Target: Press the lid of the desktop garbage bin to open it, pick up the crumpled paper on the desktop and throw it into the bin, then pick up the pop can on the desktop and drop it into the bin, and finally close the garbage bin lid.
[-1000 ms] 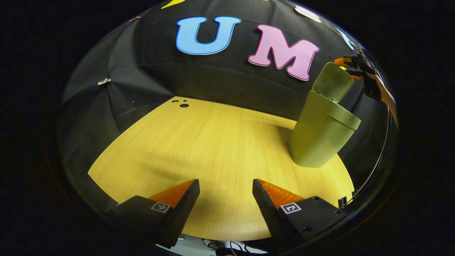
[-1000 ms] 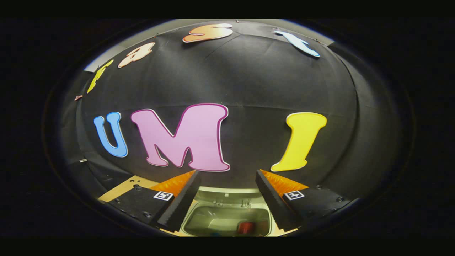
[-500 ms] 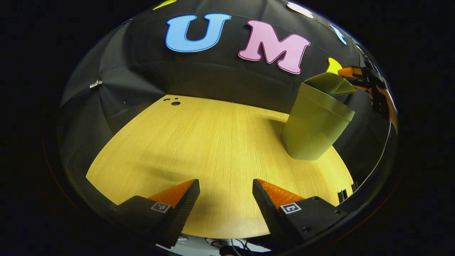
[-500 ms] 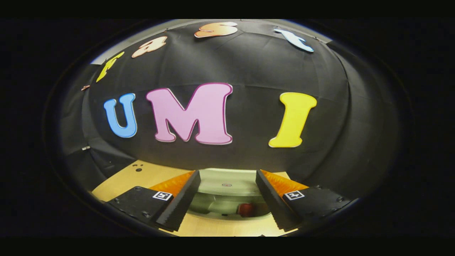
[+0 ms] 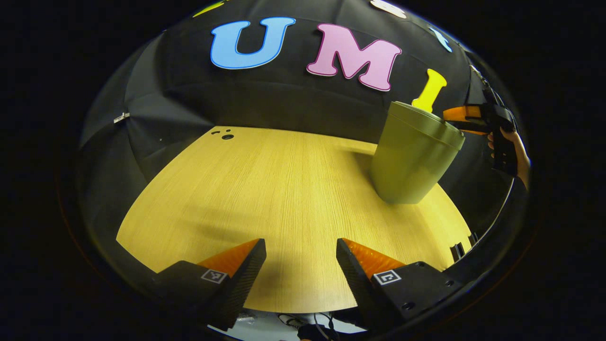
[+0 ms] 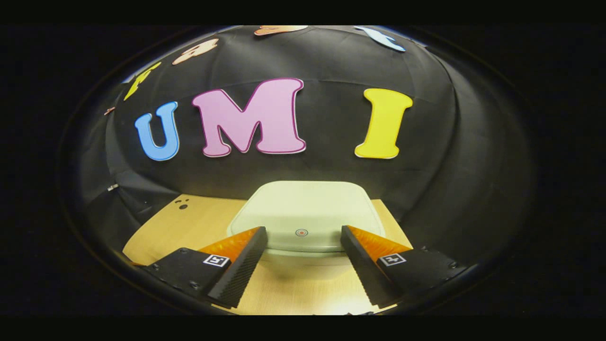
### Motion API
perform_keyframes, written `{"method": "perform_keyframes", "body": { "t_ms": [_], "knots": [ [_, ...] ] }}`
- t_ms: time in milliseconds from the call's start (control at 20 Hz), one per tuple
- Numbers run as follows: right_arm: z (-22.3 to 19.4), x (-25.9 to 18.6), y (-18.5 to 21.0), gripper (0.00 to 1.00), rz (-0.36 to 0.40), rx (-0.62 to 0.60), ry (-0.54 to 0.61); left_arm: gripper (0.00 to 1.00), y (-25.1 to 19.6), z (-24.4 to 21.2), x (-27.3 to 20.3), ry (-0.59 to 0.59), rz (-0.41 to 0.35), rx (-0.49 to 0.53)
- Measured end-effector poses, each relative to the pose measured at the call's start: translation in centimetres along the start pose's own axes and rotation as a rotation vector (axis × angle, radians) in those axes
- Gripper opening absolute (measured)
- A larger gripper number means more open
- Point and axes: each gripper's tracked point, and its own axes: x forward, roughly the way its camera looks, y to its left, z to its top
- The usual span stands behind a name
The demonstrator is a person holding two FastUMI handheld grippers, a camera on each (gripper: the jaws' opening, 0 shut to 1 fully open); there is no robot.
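- Standing at the right of the left gripper view, the bin (image 5: 412, 161) rests on the tabletop (image 5: 265, 199), lid (image 6: 303, 215) shut
- Right tool (image 6: 303, 265) gapes empty before the lid
- Left tool (image 5: 300, 270) gapes empty, low over the tabletop

We are in a recording booth: black cloth wall (image 6: 331, 61) pinned around a bare wooden desk (image 5: 265, 189), with cables (image 5: 303, 324) hanging below its near edge.
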Motion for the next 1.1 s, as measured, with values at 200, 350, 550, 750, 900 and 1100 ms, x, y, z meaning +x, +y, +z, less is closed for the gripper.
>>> {"method": "perform_keyframes", "body": {
  "t_ms": [200, 350, 550, 750, 900, 1100],
  "knots": [
    [-1.2, 0.0, 0.2, 0.99, -0.014, -0.041, 0.016, 0.96, 0.1, -0.4, -0.3, 0.005, 0.0, 0.022],
    [-1.4, 0.0, 0.1, 0.99, -0.032, -0.064, 0.016, 0.96, 0.1, -0.4, -0.5, 0.0, 0.0, 0.024],
    [-1.4, 0.0, 0.3, 1.0, -0.011, -0.068, -0.007, 0.96, -0.2, -0.3, -0.4, -0.006, -0.011, 0.02],
    [-1.6, 0.1, 0.2, 1.0, 0.0, -0.07, -0.013, 0.96, -1.1, 0.4, -0.2, -0.023, -0.031, 0.025],
    [-1.6, 0.1, 0.3, 1.0, 0.005, -0.063, -0.018, 0.96, -1.5, 1.6, -0.3, -0.061, -0.039, 0.041],
    [-1.0, 0.2, 0.4, 0.98, 0.016, -0.086, -0.032, 0.96, -1.8, 1.3, -0.6, -0.058, -0.052, 0.055]
  ]
}}
